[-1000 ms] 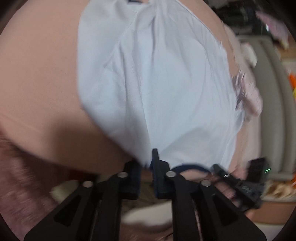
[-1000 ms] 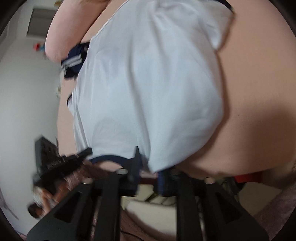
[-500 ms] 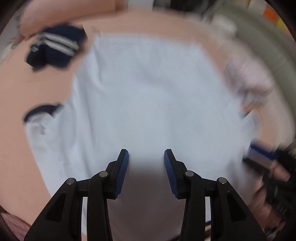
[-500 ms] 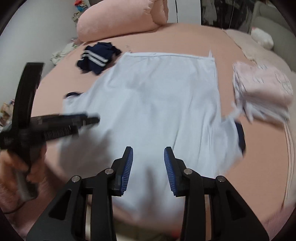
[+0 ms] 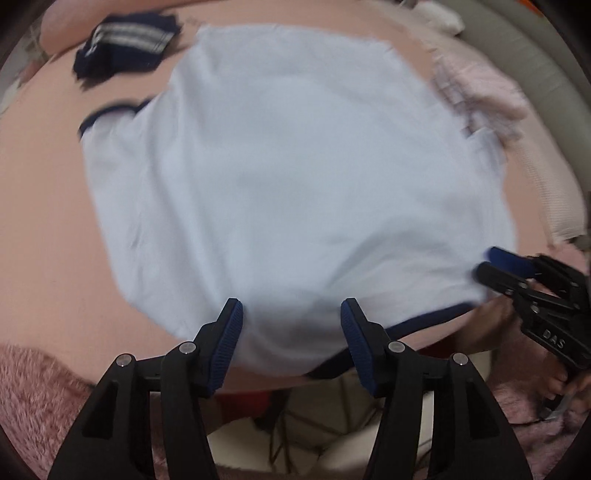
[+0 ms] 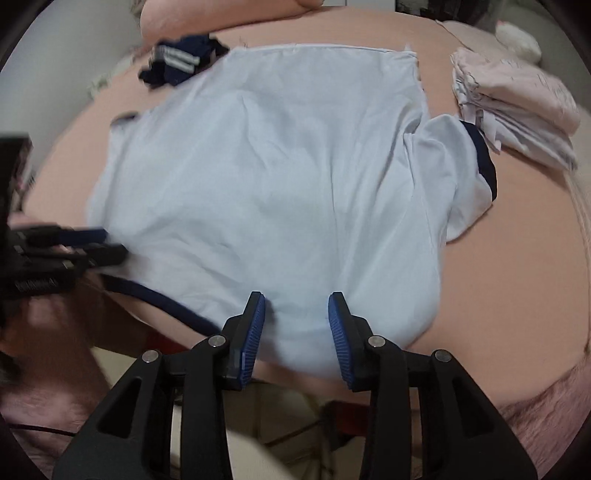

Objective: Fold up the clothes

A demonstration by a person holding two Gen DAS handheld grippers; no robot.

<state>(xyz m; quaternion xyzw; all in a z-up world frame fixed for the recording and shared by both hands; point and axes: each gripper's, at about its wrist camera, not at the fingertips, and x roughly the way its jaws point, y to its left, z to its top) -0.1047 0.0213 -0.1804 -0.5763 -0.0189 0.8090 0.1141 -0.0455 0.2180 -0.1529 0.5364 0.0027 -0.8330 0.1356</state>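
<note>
A pale blue T-shirt [image 5: 295,177] with navy trim lies spread flat on the pink bed [image 5: 40,192], collar end nearest me. My left gripper [image 5: 291,321] is open just above the shirt's near edge, nothing between its fingers. In the right wrist view the same shirt [image 6: 280,177] shows one sleeve [image 6: 465,173] bunched at the right. My right gripper [image 6: 297,317] is open over the near edge too. Each gripper appears in the other's view: the right gripper [image 5: 502,266] at the shirt's right corner, the left gripper [image 6: 92,243] at its left.
A navy garment with white stripes [image 6: 181,59] lies crumpled at the far left of the bed. A stack of folded pinkish clothes [image 6: 517,107] sits at the far right. A pink pillow [image 6: 221,11] lies at the head. Floor and clutter show below the bed edge.
Both grippers were shut on the hanging shirt a second ago. They have let it go; it now lies flat on the bed, and both grippers have drawn back to its near edge.
</note>
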